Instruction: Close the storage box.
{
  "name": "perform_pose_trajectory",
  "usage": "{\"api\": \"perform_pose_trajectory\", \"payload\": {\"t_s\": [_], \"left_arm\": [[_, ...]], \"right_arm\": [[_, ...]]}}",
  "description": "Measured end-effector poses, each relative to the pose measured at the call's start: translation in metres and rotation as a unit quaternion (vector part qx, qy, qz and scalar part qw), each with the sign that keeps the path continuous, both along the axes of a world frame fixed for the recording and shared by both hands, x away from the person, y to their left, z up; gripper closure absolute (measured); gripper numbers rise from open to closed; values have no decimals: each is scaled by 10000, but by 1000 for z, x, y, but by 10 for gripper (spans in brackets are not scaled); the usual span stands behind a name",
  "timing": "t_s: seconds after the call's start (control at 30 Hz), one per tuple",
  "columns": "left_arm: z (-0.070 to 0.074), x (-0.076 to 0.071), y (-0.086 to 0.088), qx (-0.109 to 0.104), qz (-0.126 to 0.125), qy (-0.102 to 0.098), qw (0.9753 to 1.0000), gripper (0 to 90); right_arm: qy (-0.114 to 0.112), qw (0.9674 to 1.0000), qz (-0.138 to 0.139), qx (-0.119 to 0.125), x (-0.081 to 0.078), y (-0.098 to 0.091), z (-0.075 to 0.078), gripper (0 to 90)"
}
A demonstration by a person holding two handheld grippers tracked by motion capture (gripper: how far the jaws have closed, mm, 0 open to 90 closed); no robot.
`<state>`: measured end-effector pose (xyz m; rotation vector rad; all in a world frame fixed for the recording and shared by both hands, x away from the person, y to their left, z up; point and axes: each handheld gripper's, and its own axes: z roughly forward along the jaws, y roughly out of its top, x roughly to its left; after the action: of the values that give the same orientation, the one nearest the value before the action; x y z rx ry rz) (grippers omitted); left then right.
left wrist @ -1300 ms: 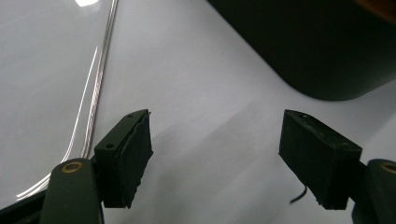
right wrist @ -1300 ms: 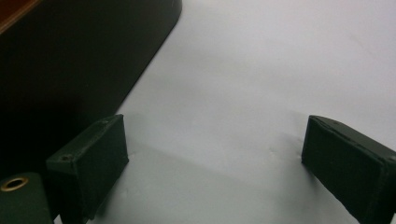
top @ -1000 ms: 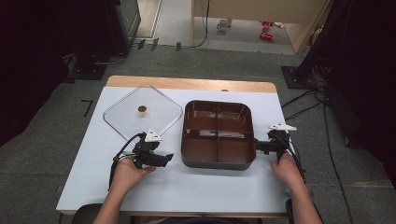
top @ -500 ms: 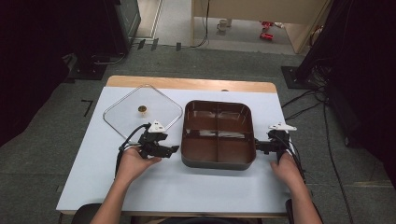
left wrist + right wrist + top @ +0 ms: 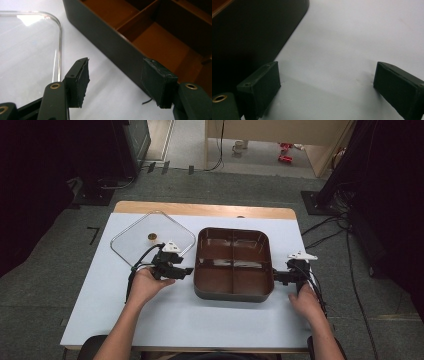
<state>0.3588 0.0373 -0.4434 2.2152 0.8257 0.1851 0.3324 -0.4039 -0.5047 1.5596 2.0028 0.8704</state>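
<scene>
White table bears an unlabelled brown divided tray, tools flanking.

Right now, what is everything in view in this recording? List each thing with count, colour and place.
Divided tray: one, dark brown, four compartments, centre of the table, nothing visible inside.
Clear lid: one, transparent with a small gold knob, flat on the table left of the tray.
Table: one, white top with a wooden far edge.
Floor cables: several, black, right of the table.
Left tool: one, black, at the tray's left wall; its jaws have just been closing, nothing pressed between them.
Right tool: one, black, at the tray's right wall, jaws apart over bare table.
Hands: two, one on each tool, from the near edge.
</scene>
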Motion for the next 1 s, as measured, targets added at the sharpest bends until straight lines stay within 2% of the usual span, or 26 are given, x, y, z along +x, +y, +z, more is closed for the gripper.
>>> {"api": "perform_pose_trajectory", "payload": {"t_s": [0.2, 0.33, 0.43, 0.5, 0.67, 0.8, 0.9, 0.93, 1.0], "left_arm": [[4, 10, 2, 38, -37, 16, 10000, 430], [6, 18, 7, 67, 53, 68, 9999, 456], [8, 22, 9, 60, 72, 22, 10000, 458], [10, 26, 14, 15, 131, -82, 9999, 461], [10, 35, 20, 22, 158, -41, 9999, 463], [12, 39, 25, -29, 223, -45, 9997, 462], [12, 43, 32, -27, 322, -139, 9994, 465], [11, 48, 37, 9, 396, -141, 9991, 465], [10, 52, 42, -59, 464, -132, 9988, 466]], "right_arm": [[-6, 10000, 1, -22, 0, 0, 0, 63], [-12, 10000, 5, -30, 0, 0, 0, 63], [-12, 10000, 4, -31, 0, 0, 0, 63], [-10, 10000, 3, -28, 0, 0, 0, 62], [-9, 10000, 3, -27, 0, 0, 0, 63], [-9, 10000, 3, -24, 0, 0, 0, 63], [-9, 10000, 4, -23, 0, 0, 0, 63], [-10, 10000, 5, -25, 0, 0, 0, 63], [-11, 10000, 4, -24, 0, 0, 0, 62]]}}
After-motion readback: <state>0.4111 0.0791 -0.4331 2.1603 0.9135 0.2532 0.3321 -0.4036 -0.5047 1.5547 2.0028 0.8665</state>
